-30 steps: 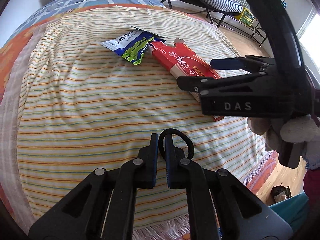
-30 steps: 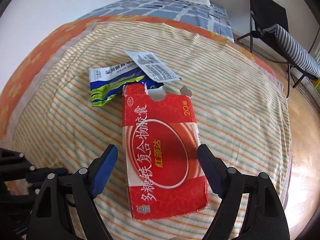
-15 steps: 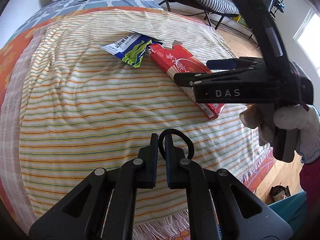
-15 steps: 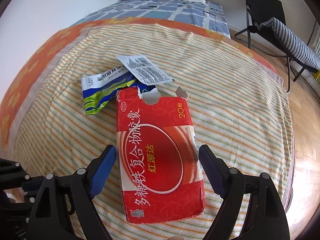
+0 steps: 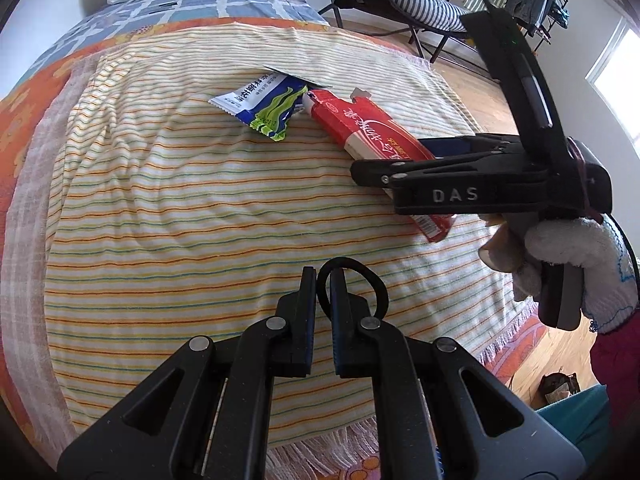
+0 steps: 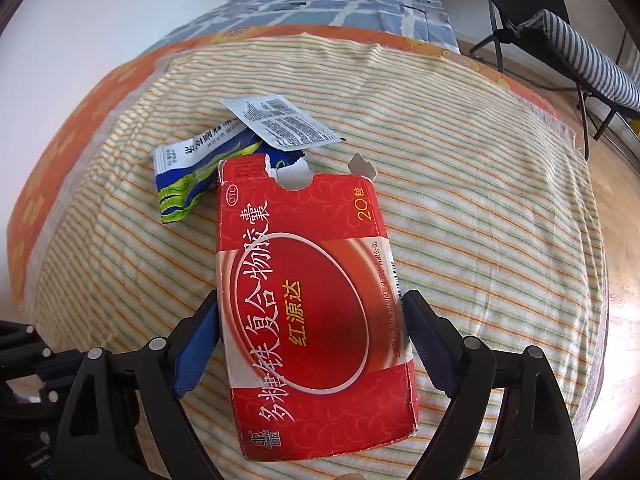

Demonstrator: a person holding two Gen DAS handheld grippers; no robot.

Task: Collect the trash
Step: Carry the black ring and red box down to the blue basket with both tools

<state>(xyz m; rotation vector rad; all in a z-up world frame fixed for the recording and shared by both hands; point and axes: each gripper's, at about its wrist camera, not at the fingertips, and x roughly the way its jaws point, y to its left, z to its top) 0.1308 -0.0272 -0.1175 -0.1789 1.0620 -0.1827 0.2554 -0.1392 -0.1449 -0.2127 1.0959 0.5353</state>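
A bed covered by a striped towel-blanket [image 6: 460, 184] fills both views, and the trash lies in a loose cluster near its middle. Biggest of it is a flattened red medicine carton [image 6: 312, 300], torn open at its far end, its long axis running straight away from the right gripper [image 6: 312, 340] and so in line with that gripper's fingers. The carton's near half sits between the two blue pads; the jaws are opening, and the pads look to stand just off its long edges rather than pressing them, though the gap is slim. From the left wrist view the right gripper [image 5: 394, 160] reaches across the carton [image 5: 360, 124], so the right hand is clearly the nearer one. Beyond the carton's torn end lie a blue-and-green sachet [image 6: 192, 176] and a small white printed packet [image 6: 280, 120], overlapping. The left gripper [image 5: 322, 292] is well short of them, clamped on a thin black loop [image 5: 376, 284].
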